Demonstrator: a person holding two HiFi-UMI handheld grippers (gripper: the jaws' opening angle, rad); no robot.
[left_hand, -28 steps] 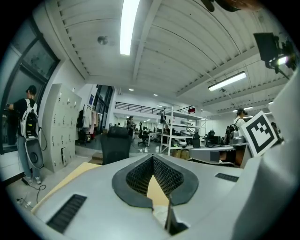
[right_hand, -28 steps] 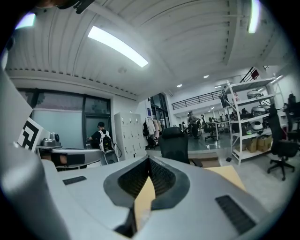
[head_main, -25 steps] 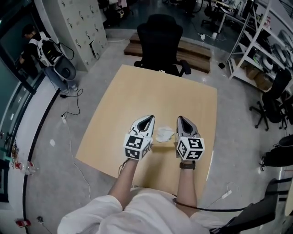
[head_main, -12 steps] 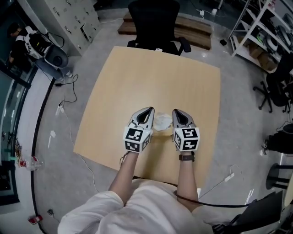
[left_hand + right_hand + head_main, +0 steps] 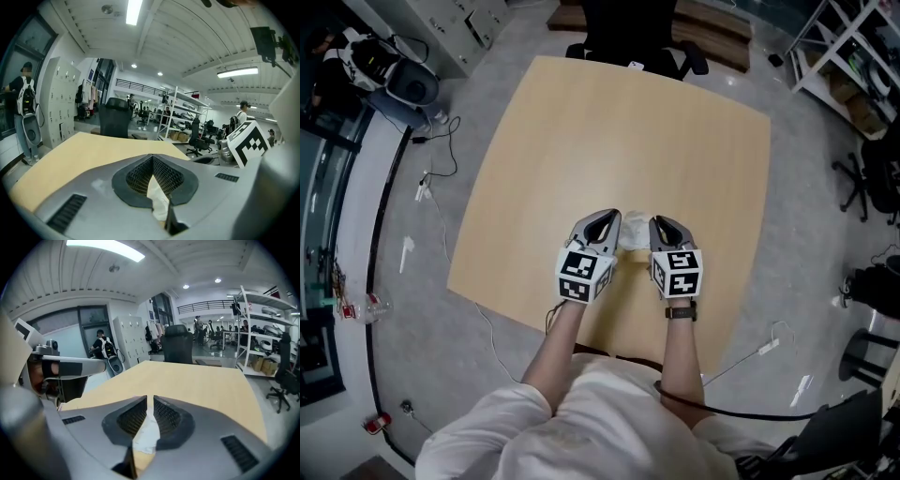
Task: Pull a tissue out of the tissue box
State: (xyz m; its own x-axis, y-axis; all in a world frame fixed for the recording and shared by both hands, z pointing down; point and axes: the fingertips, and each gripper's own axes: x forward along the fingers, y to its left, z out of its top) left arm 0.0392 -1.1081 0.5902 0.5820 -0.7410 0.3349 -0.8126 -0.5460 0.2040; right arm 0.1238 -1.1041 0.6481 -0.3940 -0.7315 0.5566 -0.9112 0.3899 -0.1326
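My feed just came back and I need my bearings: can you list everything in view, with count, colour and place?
table: one, light wood, centre of the head view
tissue: one, white, crumpled, on the near part of the table between the grippers
office chair: one, black, at the table's far edge
second chair: one, black, on the floor at right
shelving: white, upper right
lockers: pale grey, along the left wall
person: one, with a backpack, by the lockers
left gripper: grey with a marker cube, left of the tissue, jaws together
right gripper: grey with a marker cube, right of the tissue, jaws together
forearms: two, bare, white shirt behind them
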